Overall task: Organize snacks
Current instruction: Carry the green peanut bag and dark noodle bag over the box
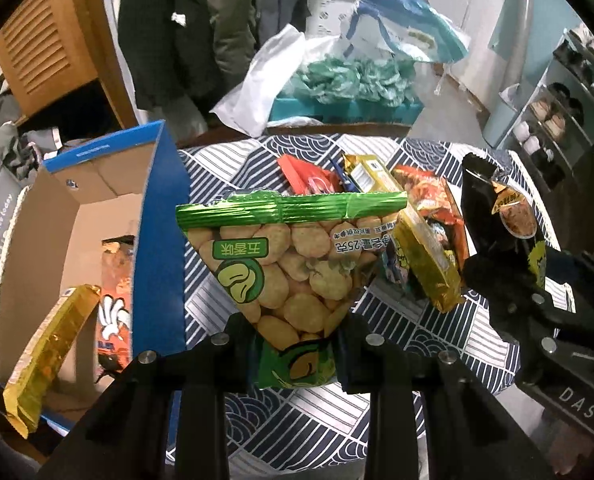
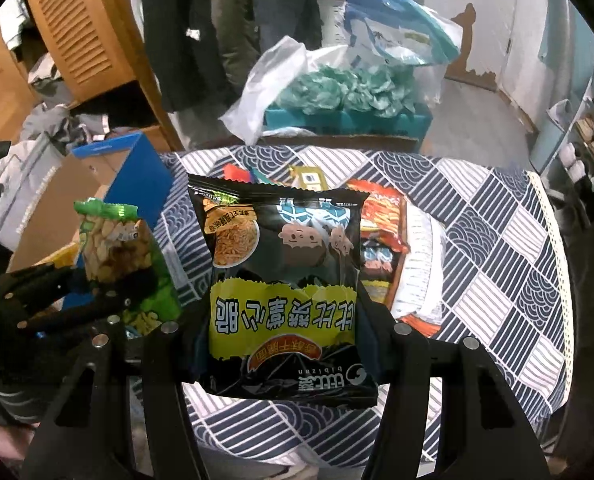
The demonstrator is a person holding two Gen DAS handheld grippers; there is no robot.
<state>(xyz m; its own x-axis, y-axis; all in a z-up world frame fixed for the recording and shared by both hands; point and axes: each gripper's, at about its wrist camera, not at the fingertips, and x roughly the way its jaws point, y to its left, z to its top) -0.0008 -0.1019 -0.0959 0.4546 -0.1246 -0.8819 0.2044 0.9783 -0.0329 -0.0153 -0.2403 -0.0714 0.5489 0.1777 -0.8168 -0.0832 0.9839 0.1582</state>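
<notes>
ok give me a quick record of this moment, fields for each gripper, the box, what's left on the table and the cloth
left gripper: shut on the green snack packet, lifted clear of the table
right gripper: shut on the black snack packet, also lifted
box: open cardboard box with blue outside, to the left of the table; a gold packet and an orange packet stand inside
left on table: pile of packets, red, orange and gold among them
tablecloth: navy and white patchwork of waves and stripes
</notes>
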